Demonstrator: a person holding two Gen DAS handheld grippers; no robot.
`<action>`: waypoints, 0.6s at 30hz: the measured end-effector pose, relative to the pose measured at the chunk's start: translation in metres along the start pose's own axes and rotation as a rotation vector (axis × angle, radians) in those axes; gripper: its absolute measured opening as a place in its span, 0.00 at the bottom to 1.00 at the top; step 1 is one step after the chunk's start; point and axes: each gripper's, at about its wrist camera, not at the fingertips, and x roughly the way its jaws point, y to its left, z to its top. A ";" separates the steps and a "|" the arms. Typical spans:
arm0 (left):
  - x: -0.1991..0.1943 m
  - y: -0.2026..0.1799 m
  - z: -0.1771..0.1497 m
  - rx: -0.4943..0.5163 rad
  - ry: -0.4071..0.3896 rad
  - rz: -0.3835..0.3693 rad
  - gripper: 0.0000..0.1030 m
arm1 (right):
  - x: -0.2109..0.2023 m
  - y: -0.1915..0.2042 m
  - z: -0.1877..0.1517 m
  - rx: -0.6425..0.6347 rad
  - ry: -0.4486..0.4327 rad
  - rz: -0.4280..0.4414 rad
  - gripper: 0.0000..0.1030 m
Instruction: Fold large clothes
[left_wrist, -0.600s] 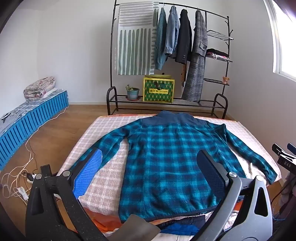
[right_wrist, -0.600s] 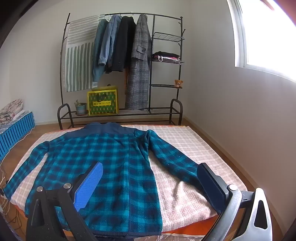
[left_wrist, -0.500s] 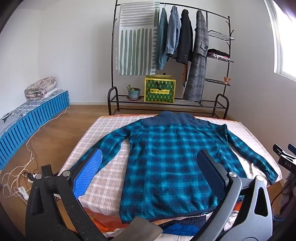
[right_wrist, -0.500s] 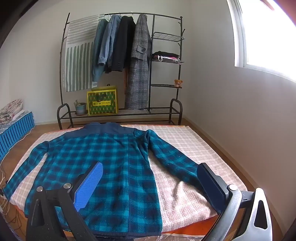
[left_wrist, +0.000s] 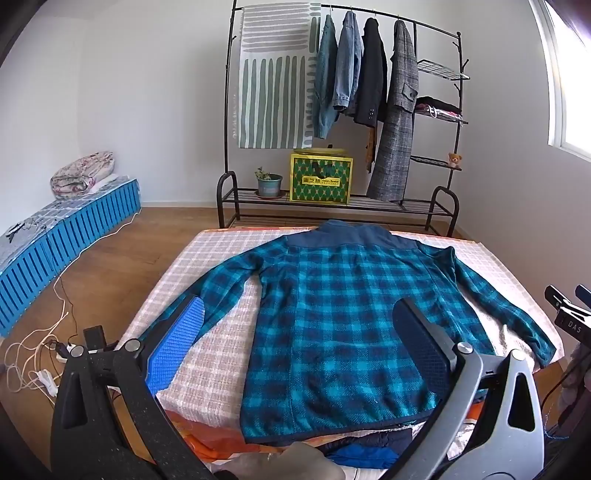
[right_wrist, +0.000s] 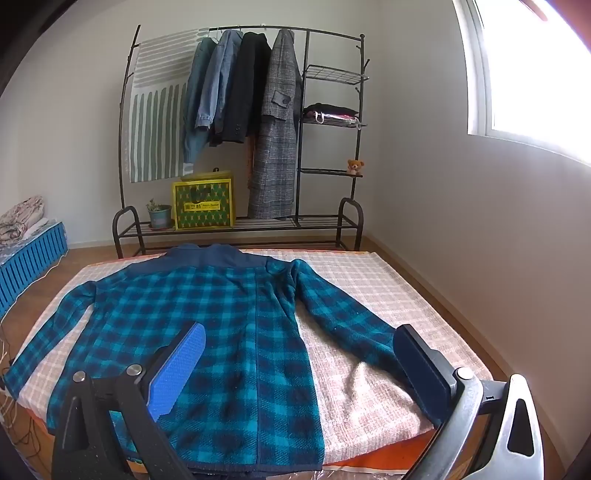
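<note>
From my seat I could not make out the heap of dark and bright blue cloth (left_wrist: 369, 448) at the near edge in the left wrist view; my own rig cut it off. The plaid jacket's (left_wrist: 343, 325) left cuff sat behind the blue finger pad (left_wrist: 177, 350), and its hem dipped under the right tool's frame in the other view.

The jacket lay flat, back side up, on the checked blanket (right_wrist: 369, 280) covering the mattress. Its long axis ran straight away from me, navy collar toward the clothes rack (left_wrist: 343, 110), hem nearest me. Both sleeves slanted outward and down toward the near corners.

The left gripper (left_wrist: 299, 341) stood fully spread, above the hem, gripping nothing. The right gripper (right_wrist: 299, 358) was just as wide and empty, hovering over the jacket's right half and sleeve.

Bare blanket showed on both sides of the body, more on the right. The right cuff reached close to the blanket's edge. Wooden floor (left_wrist: 110, 266) lay open on the left, with loose cables (left_wrist: 40, 350) near the corner
</note>
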 end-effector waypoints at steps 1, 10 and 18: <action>0.000 0.000 0.000 0.000 0.000 0.002 1.00 | 0.000 0.000 0.000 0.001 -0.001 0.001 1.00; 0.002 0.001 -0.002 0.000 -0.003 0.005 1.00 | -0.001 -0.002 0.001 0.006 -0.003 0.005 1.00; 0.001 -0.002 0.001 0.001 -0.007 0.011 1.00 | 0.001 -0.002 0.000 0.007 -0.003 0.005 1.00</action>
